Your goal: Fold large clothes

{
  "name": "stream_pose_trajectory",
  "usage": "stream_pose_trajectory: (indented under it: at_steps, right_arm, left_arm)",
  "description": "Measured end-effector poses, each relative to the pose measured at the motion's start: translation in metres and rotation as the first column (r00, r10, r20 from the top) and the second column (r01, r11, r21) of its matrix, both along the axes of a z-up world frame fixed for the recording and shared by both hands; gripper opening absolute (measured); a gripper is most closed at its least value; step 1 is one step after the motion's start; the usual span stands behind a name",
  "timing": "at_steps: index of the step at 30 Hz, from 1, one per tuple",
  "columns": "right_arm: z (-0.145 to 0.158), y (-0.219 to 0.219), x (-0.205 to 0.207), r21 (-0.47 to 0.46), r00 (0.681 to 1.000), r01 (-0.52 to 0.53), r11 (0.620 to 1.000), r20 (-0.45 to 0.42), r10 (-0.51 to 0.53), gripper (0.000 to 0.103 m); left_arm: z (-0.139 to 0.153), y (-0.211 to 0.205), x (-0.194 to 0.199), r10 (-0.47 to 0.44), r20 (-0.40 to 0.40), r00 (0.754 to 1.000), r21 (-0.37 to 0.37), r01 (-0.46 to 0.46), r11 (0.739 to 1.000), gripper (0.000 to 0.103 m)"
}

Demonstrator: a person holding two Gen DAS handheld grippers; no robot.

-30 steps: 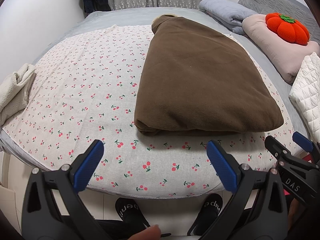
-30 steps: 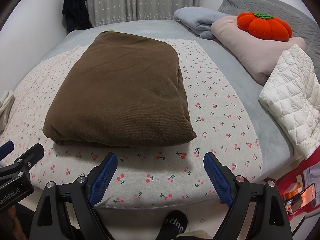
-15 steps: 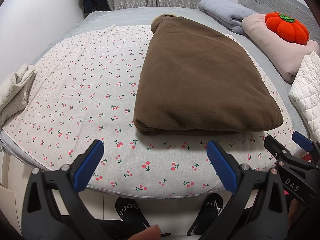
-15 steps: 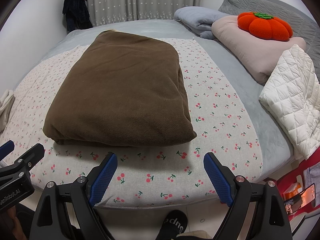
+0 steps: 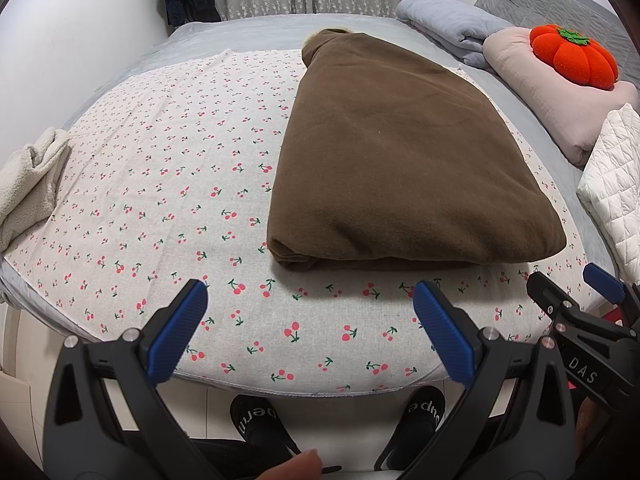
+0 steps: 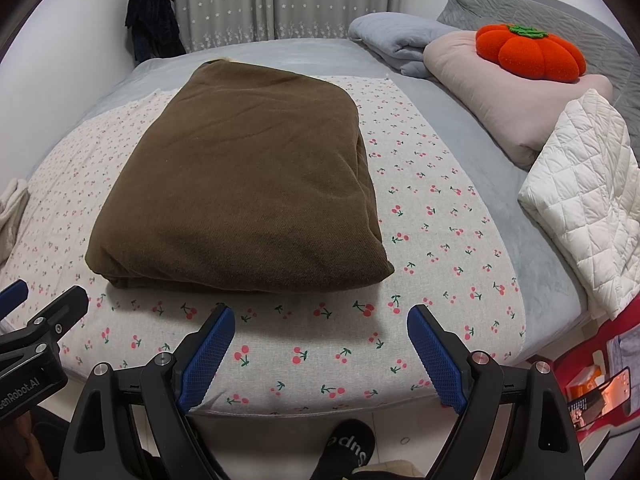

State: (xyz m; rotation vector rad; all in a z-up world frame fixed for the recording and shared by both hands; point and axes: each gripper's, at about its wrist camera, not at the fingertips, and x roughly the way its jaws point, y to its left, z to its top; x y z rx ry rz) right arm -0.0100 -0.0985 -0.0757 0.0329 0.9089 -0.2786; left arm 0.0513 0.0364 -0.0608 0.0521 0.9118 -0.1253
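A brown garment [image 5: 392,160] lies folded into a thick rectangle on the cherry-print sheet [image 5: 160,184] of the bed; it also shows in the right wrist view [image 6: 248,184]. My left gripper [image 5: 310,328] is open and empty, hovering over the bed's near edge just short of the garment's folded front edge. My right gripper [image 6: 320,344] is open and empty at the same edge, to the right of the left one. The right gripper's tips show at the right of the left wrist view [image 5: 576,292].
A cream fleece cloth [image 5: 28,180] lies at the bed's left edge. A white quilted piece [image 6: 588,208], a pink pillow [image 6: 504,100] with an orange pumpkin cushion [image 6: 528,52] and a grey blanket [image 6: 396,40] lie on the right. The person's socked feet [image 5: 256,420] stand below.
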Motion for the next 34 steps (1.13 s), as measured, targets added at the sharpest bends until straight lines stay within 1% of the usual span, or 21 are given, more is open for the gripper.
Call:
stream_pose_trajectory:
  at_steps: [9,27,34]
  right_arm:
    - [0.000,0.000,0.000,0.000,1.000,0.000,1.000,0.000,0.000,0.090]
    - [0.000,0.000,0.000,0.001,1.000,0.000,1.000,-0.001,0.000,0.090]
    - [-0.002,0.005,-0.001,0.007,1.000,-0.008,1.000,-0.003,0.008,0.090]
  left_arm:
    - [0.000,-0.001,0.000,-0.001,-0.002,1.000,-0.001,0.001,1.000,0.102]
    - [-0.010,0.001,0.005,-0.023,-0.033,0.999,-0.004,0.023,1.000,0.102]
    - [-0.009,0.006,0.008,-0.016,-0.019,1.000,-0.018,0.015,1.000,0.102]
